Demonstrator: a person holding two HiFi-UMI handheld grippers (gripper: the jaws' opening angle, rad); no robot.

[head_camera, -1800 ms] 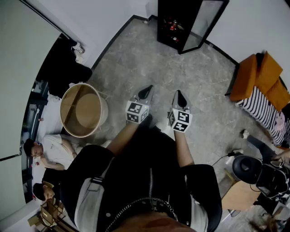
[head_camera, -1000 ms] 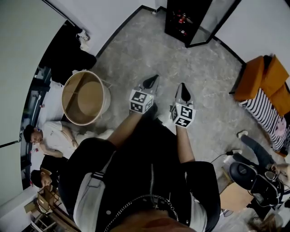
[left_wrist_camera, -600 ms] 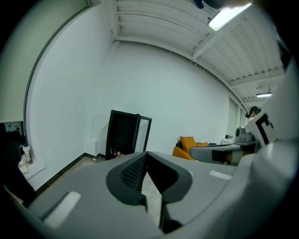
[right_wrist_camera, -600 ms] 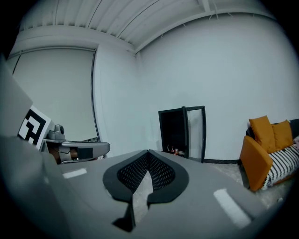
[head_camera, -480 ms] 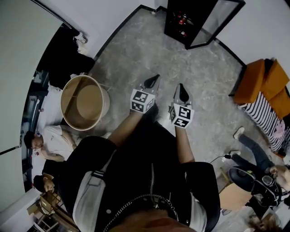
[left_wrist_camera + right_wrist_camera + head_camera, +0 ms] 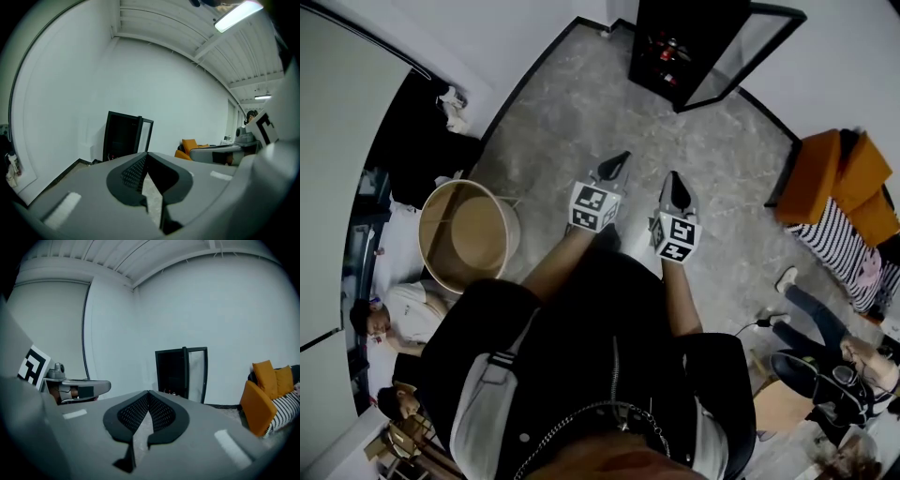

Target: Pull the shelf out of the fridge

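Observation:
A small black fridge (image 6: pixel 673 47) stands against the far wall with its glass door (image 6: pixel 737 49) swung open to the right. Red items show inside on a low shelf (image 6: pixel 664 49). The fridge (image 6: pixel 122 137) also appears in the left gripper view and the fridge (image 6: pixel 172 372) in the right gripper view, several steps away. My left gripper (image 6: pixel 616 167) and right gripper (image 6: pixel 675 187) are held side by side in front of my body, both pointing toward the fridge. Both are shut with nothing between the jaws.
A round wooden tub (image 6: pixel 471 232) stands on the floor at the left. An orange sofa (image 6: pixel 834 178) with a striped cushion is at the right. People sit at the lower left (image 6: pixel 398 314) and at the right (image 6: pixel 825 323). Grey marbled floor (image 6: pixel 609 112) lies between me and the fridge.
The view has shifted slightly; the fridge sits a little more to the left at the top edge. Both grippers keep their pose, side by side and shut.

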